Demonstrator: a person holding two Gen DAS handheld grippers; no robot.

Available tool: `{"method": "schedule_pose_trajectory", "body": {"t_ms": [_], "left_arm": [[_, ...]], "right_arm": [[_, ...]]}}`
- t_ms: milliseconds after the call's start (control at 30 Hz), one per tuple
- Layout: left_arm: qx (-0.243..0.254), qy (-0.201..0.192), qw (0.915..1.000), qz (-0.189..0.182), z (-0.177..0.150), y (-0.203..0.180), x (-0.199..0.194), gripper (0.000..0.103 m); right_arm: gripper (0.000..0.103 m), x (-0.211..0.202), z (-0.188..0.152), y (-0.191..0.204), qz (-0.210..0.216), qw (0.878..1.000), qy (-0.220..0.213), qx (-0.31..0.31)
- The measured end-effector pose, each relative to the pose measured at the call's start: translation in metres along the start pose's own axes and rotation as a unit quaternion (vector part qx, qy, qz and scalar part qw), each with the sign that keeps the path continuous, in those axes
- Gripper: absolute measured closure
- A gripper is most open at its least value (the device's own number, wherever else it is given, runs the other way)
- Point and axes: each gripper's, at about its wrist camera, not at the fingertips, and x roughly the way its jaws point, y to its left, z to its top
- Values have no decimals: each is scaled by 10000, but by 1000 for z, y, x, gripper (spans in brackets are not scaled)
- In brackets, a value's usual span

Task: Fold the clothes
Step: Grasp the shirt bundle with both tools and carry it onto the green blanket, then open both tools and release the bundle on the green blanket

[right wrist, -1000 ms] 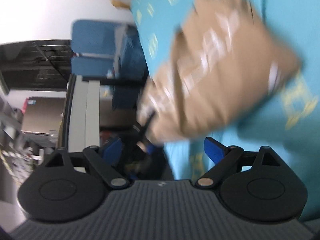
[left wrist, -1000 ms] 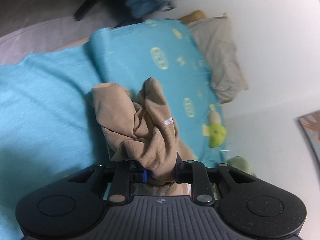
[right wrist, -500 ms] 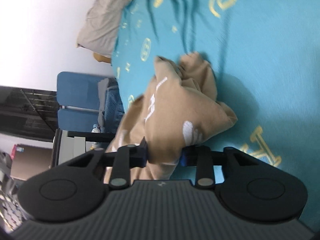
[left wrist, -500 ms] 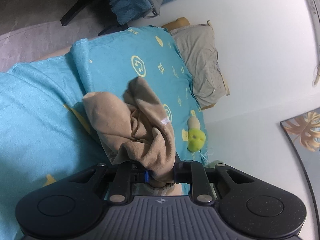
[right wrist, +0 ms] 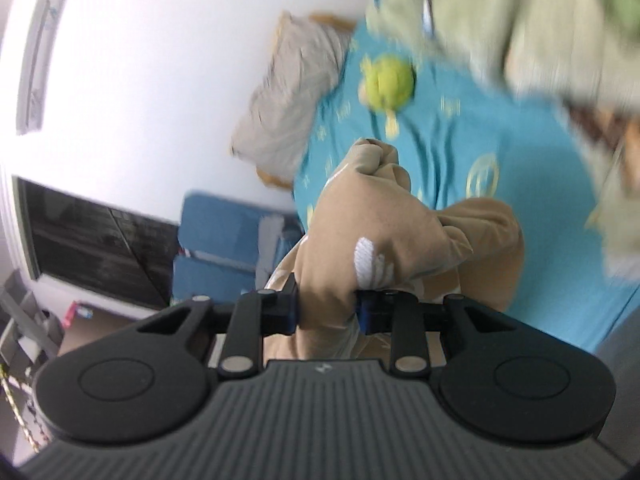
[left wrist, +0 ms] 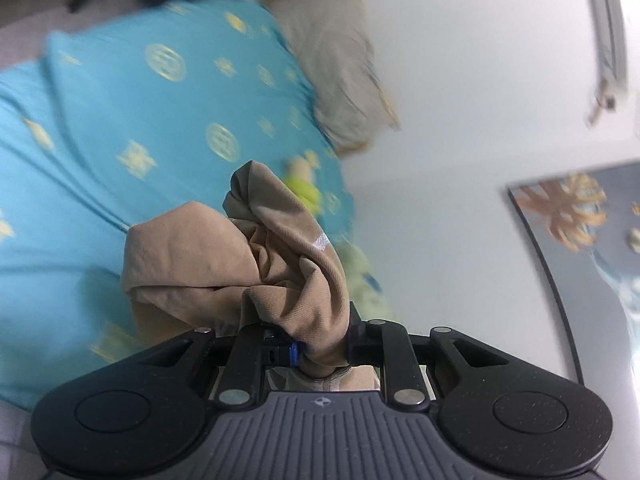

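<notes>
Room: white walls, a framed picture with a palm-leaf print (left wrist: 580, 216) on the wall in the left view, a dark window (right wrist: 96, 248) and blue chair (right wrist: 224, 240) in the right view.
Bed: covered by a turquoise blanket with yellow emblems (left wrist: 140, 120); a grey pillow (left wrist: 340, 64) lies at its head, and a blurred pale-green cloth (right wrist: 520, 20) lies across the blanket's upper right in the right view.
Garment: a tan knit garment with a small white embroidered logo (right wrist: 376, 236) is bunched and held up off the blanket between the two tools; it is crumpled, with no flat fold showing.
Toy: a small yellow-green plush toy (right wrist: 390, 82) rests on the blanket near the pillow.
Left gripper (left wrist: 320, 350): jaws clenched on a wad of the tan cloth.
Right gripper (right wrist: 326, 314): jaws clenched on another wad, beside the logo.
Change, right: a second ago these jaws stood apart with the cloth loose ahead of them; half a second ago they had closed on it, and the grip persists.
Change, both: each view has swung upward, showing more wall and less blanket, and both backgrounds are smeared, so I judge the tools are being raised together.
Bearing on task: a two-point hold is now secured; in my judgement this is a lift to shake out or spread the garment, which remains unfolded.
</notes>
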Motion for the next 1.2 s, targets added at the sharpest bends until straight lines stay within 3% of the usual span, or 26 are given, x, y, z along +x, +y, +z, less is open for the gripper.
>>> {"method": "schedule_pose_trajectory", "body": {"t_ms": [200, 367, 433, 567, 700, 833, 1033, 1200], "left_arm": [[609, 526, 9962, -323, -52, -121, 114, 82], [824, 995, 9891, -705, -94, -213, 227, 82], [890, 1199, 9852, -843, -107, -238, 282, 82], [1111, 1495, 9762, -1110, -140, -271, 350, 82], [1498, 1781, 9638, -1302, -165, -252, 387, 81], [1877, 2185, 9521, -1028, -192, -204, 398, 80], [1798, 2180, 9559, -804, -217, -118, 378, 77], [2212, 2028, 9521, -582, -216, -115, 370, 64]], "right_arm": [[72, -75, 122, 15, -44, 9955, -929, -186], [72, -130, 231, 33, -223, 9819, -1761, -661], [72, -147, 262, 37, -337, 9729, -2117, -866], [72, -169, 303, 23, -498, 9577, -2642, -1025], [72, -175, 287, -18, -678, 9545, -2761, -904], [72, -178, 253, -61, -881, 9559, -2718, -673], [72, -184, 203, -124, -1184, 9564, -2649, -325], [69, -194, 185, -111, -1544, 9575, -2405, -386]]}}
